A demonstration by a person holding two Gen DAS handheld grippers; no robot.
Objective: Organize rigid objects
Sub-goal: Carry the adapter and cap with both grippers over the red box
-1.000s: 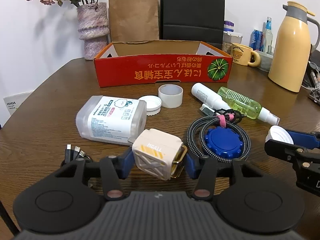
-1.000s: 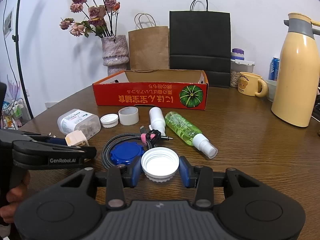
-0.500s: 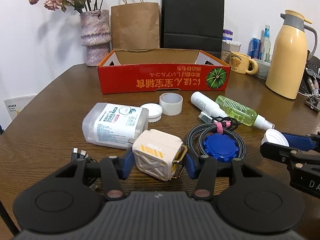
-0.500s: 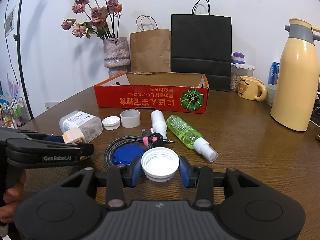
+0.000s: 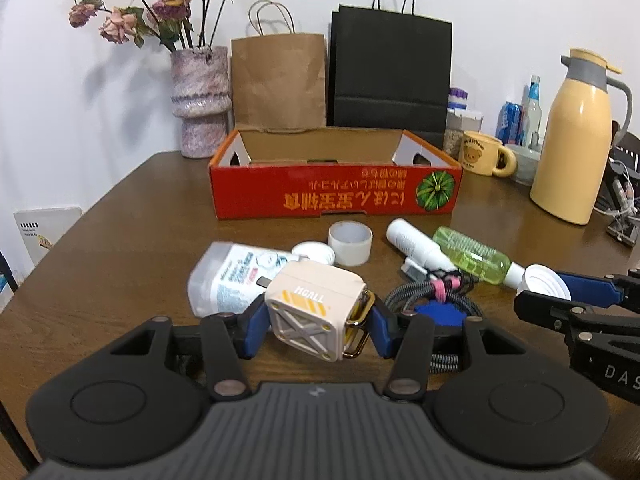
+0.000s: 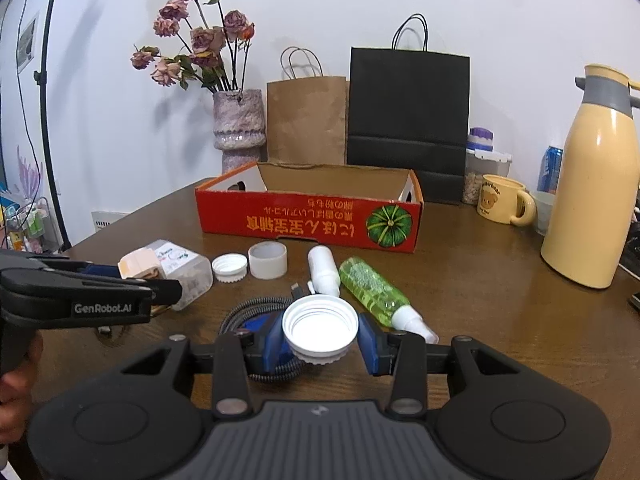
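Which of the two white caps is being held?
The larger white cap, clamped in the right hand-held gripper; the smaller white cap lies on the table beside the tape roll.

I am at a brown wooden table (image 6: 500, 312) in what looks like a lived-in home, pushed against a plain white wall. At about eleven o'clock a mottled vase of dried roses (image 6: 239, 128) stands by the wall, at twelve a brown paper bag (image 6: 306, 120) and a black paper bag (image 6: 408, 108) lean behind a red cardboard box (image 6: 308, 220). At two o'clock sit a yellow bear mug (image 6: 500, 204) and a tall cream thermos jug (image 6: 596, 184), ordinary household clutter rather than shop or lab gear.
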